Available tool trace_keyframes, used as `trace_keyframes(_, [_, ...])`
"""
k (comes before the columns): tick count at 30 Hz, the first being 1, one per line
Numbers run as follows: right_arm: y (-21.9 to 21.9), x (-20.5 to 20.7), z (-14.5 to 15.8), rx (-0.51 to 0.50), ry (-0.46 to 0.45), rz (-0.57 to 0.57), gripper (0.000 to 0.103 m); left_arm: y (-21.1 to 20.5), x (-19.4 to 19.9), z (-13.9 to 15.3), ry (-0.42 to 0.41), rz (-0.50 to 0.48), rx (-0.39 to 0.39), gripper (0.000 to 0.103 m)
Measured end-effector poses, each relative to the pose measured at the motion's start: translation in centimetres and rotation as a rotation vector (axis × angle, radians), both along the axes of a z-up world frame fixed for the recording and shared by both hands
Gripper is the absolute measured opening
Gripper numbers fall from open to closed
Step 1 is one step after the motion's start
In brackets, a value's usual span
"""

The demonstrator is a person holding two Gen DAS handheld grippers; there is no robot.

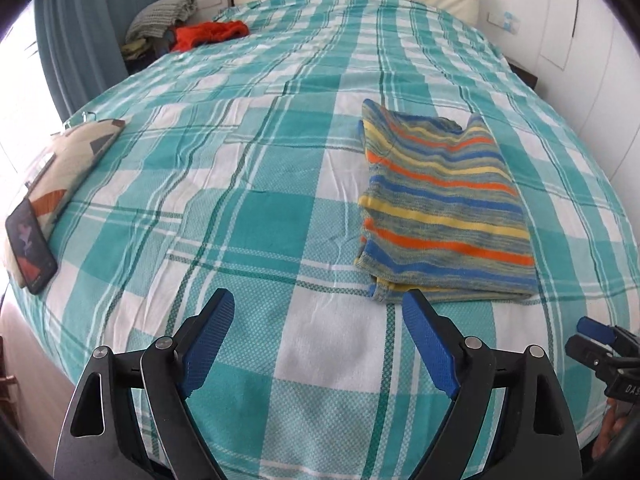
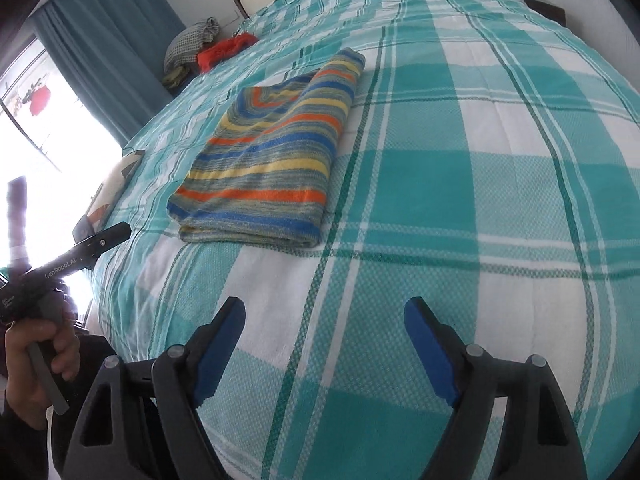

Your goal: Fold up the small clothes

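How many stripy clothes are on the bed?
1. The folded striped garment lies on the checked bedspread, ahead of the open left gripper and open right gripper. Other clothes are piled by the far corner; stripes there could be hidden.

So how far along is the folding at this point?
Done: the striped garment lies folded flat on the bedspread. In hand: nothing; left gripper and right gripper are both open and empty. Possibly left: the orange cloth bunched at the bed's far corner.
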State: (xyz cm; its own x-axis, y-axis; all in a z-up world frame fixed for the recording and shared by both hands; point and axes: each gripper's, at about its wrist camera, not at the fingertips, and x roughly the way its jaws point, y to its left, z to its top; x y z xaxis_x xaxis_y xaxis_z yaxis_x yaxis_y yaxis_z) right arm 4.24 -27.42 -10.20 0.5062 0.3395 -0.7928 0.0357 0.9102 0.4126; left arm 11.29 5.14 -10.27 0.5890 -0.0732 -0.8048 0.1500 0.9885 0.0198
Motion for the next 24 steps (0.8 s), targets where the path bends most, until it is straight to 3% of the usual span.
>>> trace_keyframes(12, [-0.2, 0.2, -0.7, 0.028, 0.0, -0.029, 0.081, -1.1, 1.3, -1.0, 0.016, -0.021, 0.041, 0.088])
trace_keyframes(14, [-0.3, 0.3, -0.6, 0.038, -0.004, -0.031, 0.081, -0.6, 2.4, -0.8, 0.025, -0.044, -0.02, 0.092])
trace_keyframes(18, [-1.3, 2.5, 0.5, 0.072, -0.031, -0.017, 0.082, 2.4, 8.4, -1.2, 0.09, -0.045, -0.347, 0.095])
trace_keyframes(19, [-1.8, 3.6, 0.8, 0.081, -0.041, -0.024, 0.086, 2.6, 10.3, -1.7, 0.112, -0.044, -0.387, 0.095])
trace_keyframes(24, [-5.0, 11.6, 1.3, 0.172, -0.081, -0.109, 0.089, -1.0, 17.9, -5.0, 0.277, -0.181, -0.433, 0.095])
